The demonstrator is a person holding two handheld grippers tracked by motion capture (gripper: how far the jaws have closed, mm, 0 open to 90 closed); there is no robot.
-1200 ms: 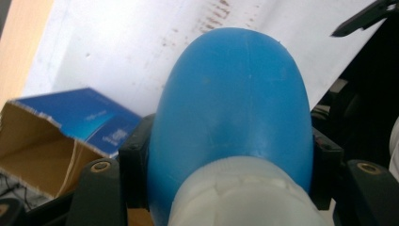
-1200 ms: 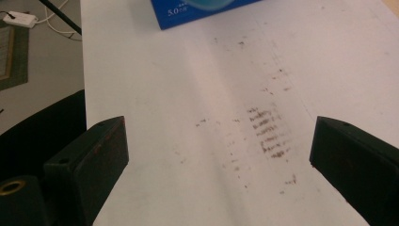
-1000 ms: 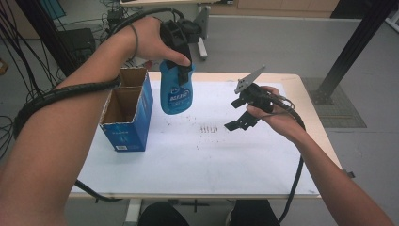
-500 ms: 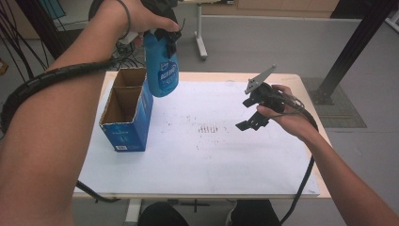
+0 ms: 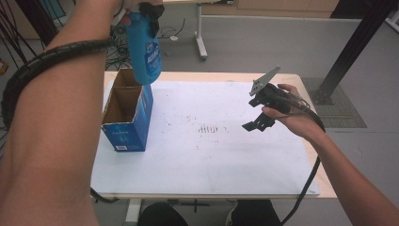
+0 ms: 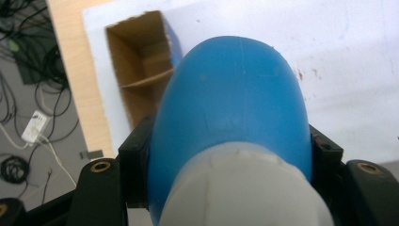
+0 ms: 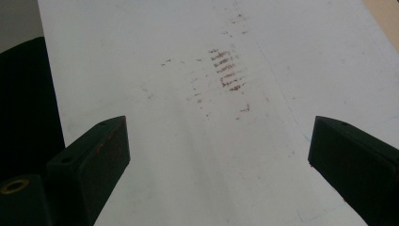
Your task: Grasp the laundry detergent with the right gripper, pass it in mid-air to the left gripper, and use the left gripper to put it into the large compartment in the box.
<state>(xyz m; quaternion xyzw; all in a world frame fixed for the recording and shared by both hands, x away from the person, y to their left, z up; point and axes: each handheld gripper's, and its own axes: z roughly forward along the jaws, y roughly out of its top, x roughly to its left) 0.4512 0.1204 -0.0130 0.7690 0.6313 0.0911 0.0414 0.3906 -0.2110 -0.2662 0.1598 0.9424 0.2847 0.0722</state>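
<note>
A: One bench (image 5: 211, 169), white sheet on top, brown smears mid-sheet. Blue carton (image 5: 128, 113) at its left, top open, a divider inside.

B: Bottle?

A: Blue bottle (image 5: 143, 47) hangs high above the carton, clenched in the left tongs (image 6: 230, 155) near its white cap. Right tongs (image 5: 261, 110) spread wide, holding nothing, over the right side.

B: Risk?

A: Rounded plastic could slip; lowered off-centre, it strikes the divider or rim.
</note>
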